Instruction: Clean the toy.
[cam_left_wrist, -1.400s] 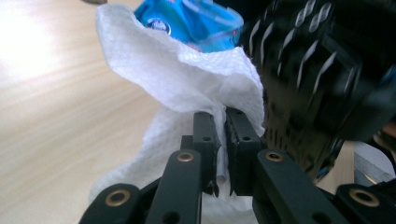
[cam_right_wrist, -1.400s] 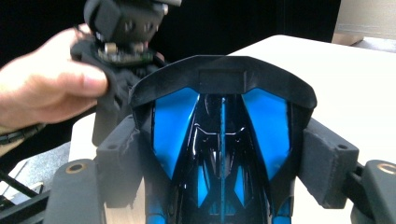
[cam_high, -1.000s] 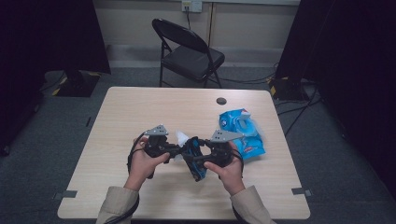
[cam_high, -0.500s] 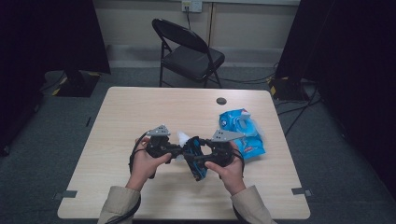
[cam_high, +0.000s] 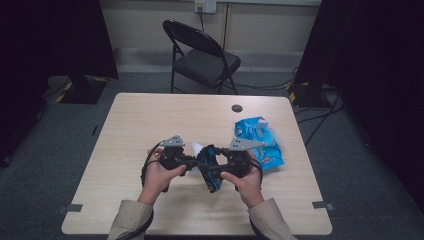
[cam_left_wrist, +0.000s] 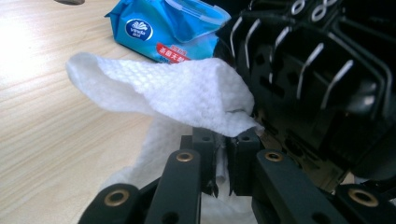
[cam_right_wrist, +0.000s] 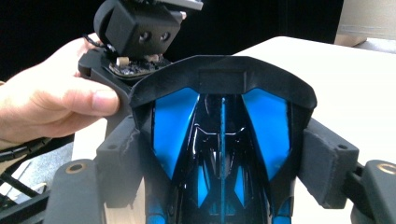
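Nothing differs from the earlier frames: both hands hold the same pose near the six o'clock edge of the light wooden table (cam_high: 150, 120), and the things on it lie as they did.

The left gripper (cam_left_wrist: 223, 161) is clenched on a white textured wet wipe (cam_left_wrist: 187, 93), whose loose end folds over its closed jaws and toward ten o'clock in the left gripper view. The right gripper (cam_right_wrist: 223, 163) grasps a glossy black-and-blue toy car (cam_right_wrist: 219, 135), its padded jaws pressing on the car's two sides. In the high view the left gripper (cam_high: 192, 159) and the right gripper (cam_high: 215, 167) meet at the table's middle, with the car (cam_high: 210, 167) between the hands and the wipe (cam_high: 197, 148) just showing at its eleven o'clock.

A blue wet-wipe packet (cam_high: 260, 140) lies at two o'clock from the hands, just beside the right gripper. A small dark round disc (cam_high: 237, 108) sits near the twelve o'clock edge. Beyond it a black folding chair (cam_high: 202, 55) stands on grey carpet. In the left gripper view the car's black ribbed body blocks the right side.
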